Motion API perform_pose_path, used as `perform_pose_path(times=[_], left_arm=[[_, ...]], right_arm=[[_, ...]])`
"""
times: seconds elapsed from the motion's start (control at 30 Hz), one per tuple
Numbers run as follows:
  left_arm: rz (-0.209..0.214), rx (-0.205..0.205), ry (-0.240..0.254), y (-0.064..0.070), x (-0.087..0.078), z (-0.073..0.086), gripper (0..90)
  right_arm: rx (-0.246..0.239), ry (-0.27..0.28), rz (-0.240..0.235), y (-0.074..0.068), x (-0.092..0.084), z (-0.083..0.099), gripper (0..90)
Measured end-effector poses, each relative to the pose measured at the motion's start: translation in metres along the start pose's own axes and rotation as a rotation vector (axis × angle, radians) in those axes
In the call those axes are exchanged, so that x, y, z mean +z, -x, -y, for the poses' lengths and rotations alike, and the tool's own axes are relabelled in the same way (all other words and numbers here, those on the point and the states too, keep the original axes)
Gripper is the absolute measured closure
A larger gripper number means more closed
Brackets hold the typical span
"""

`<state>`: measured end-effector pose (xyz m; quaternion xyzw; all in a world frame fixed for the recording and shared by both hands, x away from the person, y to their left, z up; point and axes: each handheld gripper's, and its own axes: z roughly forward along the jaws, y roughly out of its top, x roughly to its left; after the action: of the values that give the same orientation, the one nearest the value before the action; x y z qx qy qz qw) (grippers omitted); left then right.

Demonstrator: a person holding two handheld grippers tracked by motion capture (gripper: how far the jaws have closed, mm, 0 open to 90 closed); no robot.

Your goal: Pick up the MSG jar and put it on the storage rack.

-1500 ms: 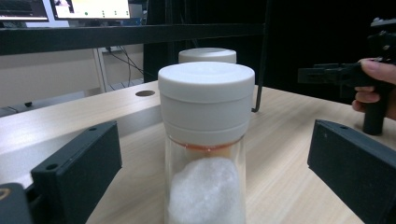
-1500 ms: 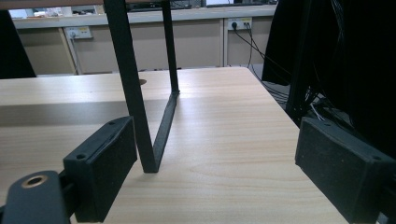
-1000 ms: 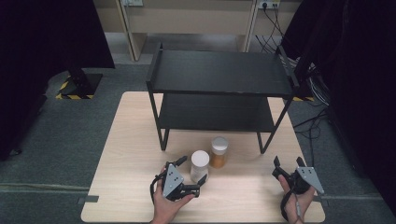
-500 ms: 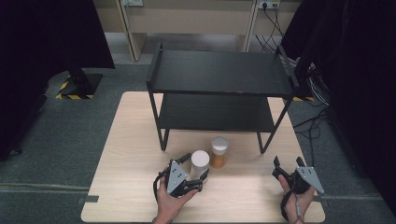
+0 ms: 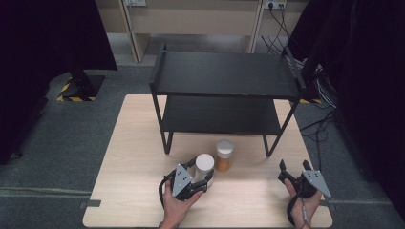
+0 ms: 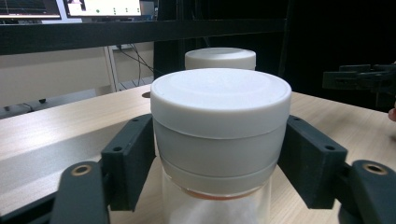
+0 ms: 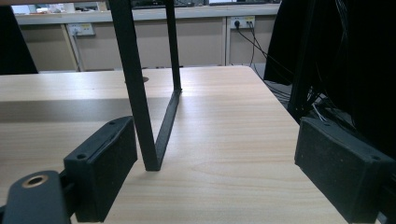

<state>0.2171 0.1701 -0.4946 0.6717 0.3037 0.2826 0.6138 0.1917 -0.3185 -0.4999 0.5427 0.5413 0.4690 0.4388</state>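
Left hand-held gripper [image 5: 203, 179] clamped on the white-lidded jar [image 5: 204, 164]; right hand-held gripper [image 5: 292, 172] empty.

Hidden or unclear: in the left gripper view the jar's base is cut off at the bottom edge; its clear body holds a pale content that cannot be identified. No label or legible writing appears on either jar; screen text at top left of that view is too small to read. The jar stands on the worktop [image 5: 129, 157] in front of the black two-tier shelf [image 5: 224, 76], just beside a second jar [image 5: 224, 155] with amber content. The left jaws have just been closing, and their pads now press the jar below the lid. The left hand lies low on the worktop, gripper pointing toward the shelf. The right jaws stand wide apart with nothing between them, facing a shelf leg [image 7: 140, 107]; the right hand rests near the worktop's right front corner.
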Motion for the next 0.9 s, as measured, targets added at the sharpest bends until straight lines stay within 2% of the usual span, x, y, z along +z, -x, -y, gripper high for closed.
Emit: perform_pose_path(times=[0.3,0.7,0.9], left_arm=[[-0.015,-0.022,0.032,0.006,0.001,0.008,33.4],[-0.042,-0.026,0.058,0.01,-0.001,0.014,33.6],[-0.055,-0.014,0.046,0.011,-0.003,0.009,33.6]], right_arm=[[-0.006,-0.001,-0.001,0.0,0.0,0.0,13.1],[-0.01,-0.001,-0.002,-0.001,0.0,0.0,13.2],[-0.011,-0.001,-0.002,-0.001,0.0,0.0,13.3]])
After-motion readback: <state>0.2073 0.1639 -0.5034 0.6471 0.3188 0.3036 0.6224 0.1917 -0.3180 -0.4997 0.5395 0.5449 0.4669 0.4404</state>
